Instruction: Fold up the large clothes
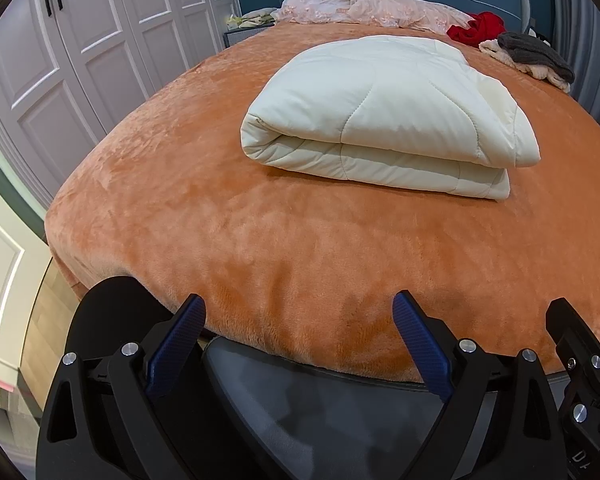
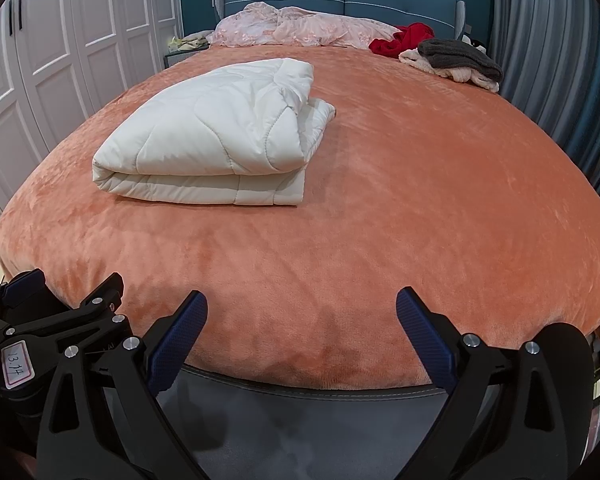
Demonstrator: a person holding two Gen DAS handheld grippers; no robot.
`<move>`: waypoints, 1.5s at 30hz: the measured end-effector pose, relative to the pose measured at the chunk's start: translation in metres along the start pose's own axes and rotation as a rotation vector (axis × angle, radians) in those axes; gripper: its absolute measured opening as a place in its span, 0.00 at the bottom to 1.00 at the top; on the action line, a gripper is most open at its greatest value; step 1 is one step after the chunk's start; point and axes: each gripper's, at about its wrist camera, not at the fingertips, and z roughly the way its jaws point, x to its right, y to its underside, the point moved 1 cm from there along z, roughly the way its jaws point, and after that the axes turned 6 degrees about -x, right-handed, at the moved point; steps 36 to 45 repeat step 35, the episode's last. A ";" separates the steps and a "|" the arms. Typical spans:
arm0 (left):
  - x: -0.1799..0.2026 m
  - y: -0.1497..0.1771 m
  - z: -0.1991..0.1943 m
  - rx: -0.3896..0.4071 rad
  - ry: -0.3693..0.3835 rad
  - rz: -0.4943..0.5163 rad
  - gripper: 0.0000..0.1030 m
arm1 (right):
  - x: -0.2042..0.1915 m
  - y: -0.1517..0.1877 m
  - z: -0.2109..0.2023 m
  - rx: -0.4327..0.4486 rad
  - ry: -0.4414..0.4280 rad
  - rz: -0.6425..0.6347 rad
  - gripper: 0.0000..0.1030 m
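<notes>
Both the left gripper and right gripper are held wide open, empty, near the bed's edge; the white quilt seems fully folded, so its loose right corners should be squared

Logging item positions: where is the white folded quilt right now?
The white folded quilt lies on the orange bedspread, centre-right in the left wrist view, left of centre in the right wrist view, well beyond both open grippers.

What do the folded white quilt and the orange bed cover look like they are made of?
Folded white quilt: seems a padded, smooth woven shell, matte with slight sheen; curved stitch lines and puffy layers suggest filling. Orange bed cover: looks like plush fleece or velvet; short nap shows lighter and darker brushed patches.
</notes>
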 end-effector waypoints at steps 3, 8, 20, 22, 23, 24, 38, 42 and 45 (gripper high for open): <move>0.000 0.000 0.000 0.001 0.000 0.000 0.89 | 0.000 0.000 0.000 0.000 -0.001 0.000 0.90; 0.000 0.000 0.000 0.000 -0.001 0.000 0.89 | 0.000 0.000 0.000 0.000 0.001 0.000 0.90; 0.000 0.000 0.000 0.008 0.002 0.001 0.85 | 0.000 0.001 0.000 0.001 -0.002 0.002 0.90; 0.000 0.000 -0.001 0.009 0.006 -0.002 0.85 | -0.001 -0.001 0.000 0.001 -0.006 0.002 0.90; 0.001 0.000 -0.001 0.009 0.006 -0.003 0.85 | -0.001 -0.001 0.000 0.001 -0.005 0.002 0.90; 0.001 -0.001 0.000 0.009 0.007 -0.003 0.85 | -0.002 -0.002 0.000 0.001 -0.005 0.002 0.90; 0.001 0.001 0.002 0.000 0.011 -0.015 0.82 | -0.005 -0.002 -0.002 0.007 -0.007 -0.005 0.90; 0.001 0.001 0.002 0.000 0.011 -0.015 0.82 | -0.005 -0.002 -0.002 0.007 -0.007 -0.005 0.90; 0.001 0.001 0.002 0.000 0.011 -0.015 0.82 | -0.005 -0.002 -0.002 0.007 -0.007 -0.005 0.90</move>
